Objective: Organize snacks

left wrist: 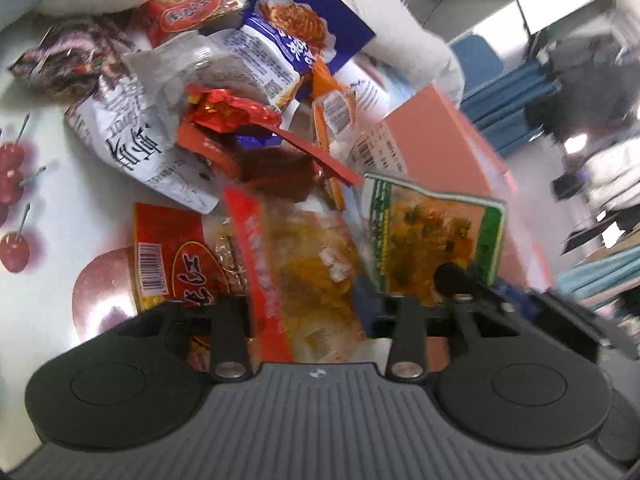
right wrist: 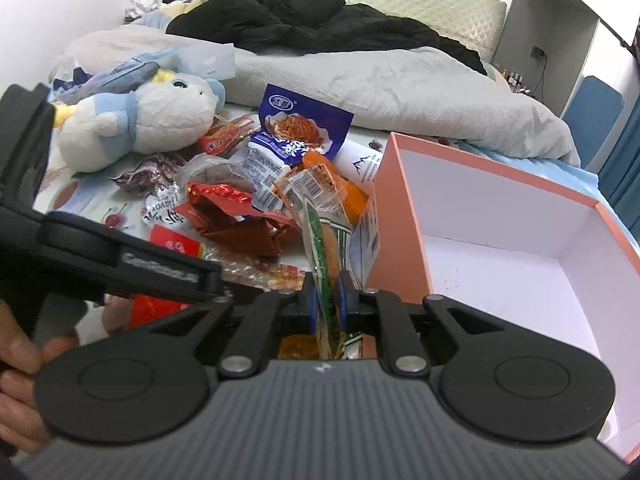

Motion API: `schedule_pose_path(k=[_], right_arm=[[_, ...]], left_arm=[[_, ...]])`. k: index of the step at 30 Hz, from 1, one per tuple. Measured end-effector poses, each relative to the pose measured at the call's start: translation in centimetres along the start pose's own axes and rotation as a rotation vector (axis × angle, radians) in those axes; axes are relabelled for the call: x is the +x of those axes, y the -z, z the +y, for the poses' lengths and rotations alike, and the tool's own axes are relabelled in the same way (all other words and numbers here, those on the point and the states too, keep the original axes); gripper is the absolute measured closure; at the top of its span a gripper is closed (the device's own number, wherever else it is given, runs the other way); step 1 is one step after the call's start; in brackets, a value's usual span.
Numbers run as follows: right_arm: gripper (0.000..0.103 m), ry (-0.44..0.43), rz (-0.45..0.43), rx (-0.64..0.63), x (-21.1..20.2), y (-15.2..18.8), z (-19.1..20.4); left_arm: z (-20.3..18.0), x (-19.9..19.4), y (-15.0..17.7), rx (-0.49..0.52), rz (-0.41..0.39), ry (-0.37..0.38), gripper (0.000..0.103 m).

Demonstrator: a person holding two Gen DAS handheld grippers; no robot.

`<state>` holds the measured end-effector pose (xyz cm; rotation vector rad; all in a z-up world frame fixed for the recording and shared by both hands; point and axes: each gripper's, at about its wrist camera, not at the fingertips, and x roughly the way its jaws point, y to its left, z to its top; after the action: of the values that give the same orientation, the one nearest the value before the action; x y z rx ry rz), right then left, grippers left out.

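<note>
Right claw [right wrist: 329, 307] pinches green-edged packet [right wrist: 326, 264] (beside pink box [right wrist: 404, 216]).

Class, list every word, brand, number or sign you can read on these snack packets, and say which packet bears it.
"flavour", probably, printed upside down: white packet.
Large Chinese characters on the white packet, the red packet and the blue packet: too blurred to read.
Barcode digits on the red packet and the orange packet: too small to read.
</note>
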<state>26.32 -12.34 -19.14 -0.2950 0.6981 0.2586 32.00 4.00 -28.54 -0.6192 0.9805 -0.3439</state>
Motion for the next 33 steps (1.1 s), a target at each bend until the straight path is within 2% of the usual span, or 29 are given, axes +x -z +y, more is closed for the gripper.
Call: schedule_pose_path(k=[1,3,6,13,18,25,33], right_arm=[[0.090,0.001,-0.002,-0.002,-0.1,0.0,0.0],[0.090,0.002,-0.006,-0.008,-0.2,0.2,0.0],[0.090,-0.006,-0.007,-0.008,-0.4,0.3,-0.2],[0.090,-0.038,-0.007,0.033,-1.7,0.5,-0.7],[0.091,-0.079,0.005,0.088,-3.3,1.1,-0.9],[0.091,-0.124,0.002,0.060,-5.9,2.0,0.1],[0.091,-0.174,0.029,0.110,-7.9,2.6,0.2]], left_arm=[[-0.4,0.2,0.0,0.016,0.003,-0.019,0.078],[-0.7,0.4,0.1,0.023,0.016,-0.034,0.091],[-1.2,0.1,0.4,0.043,0.006,-0.063,0.094],[-2.7,-2.2,0.7,0.058,-0.044,-0.073,0.099],[-3.7,-3.9,1.4,0.058,-0.063,-0.123,0.100],[-4.9,-8.1,4.7,0.086,-0.103,-0.202,0.100],[-6.3,-11.9,7.1,0.079,-0.163,-0.297,0.100]])
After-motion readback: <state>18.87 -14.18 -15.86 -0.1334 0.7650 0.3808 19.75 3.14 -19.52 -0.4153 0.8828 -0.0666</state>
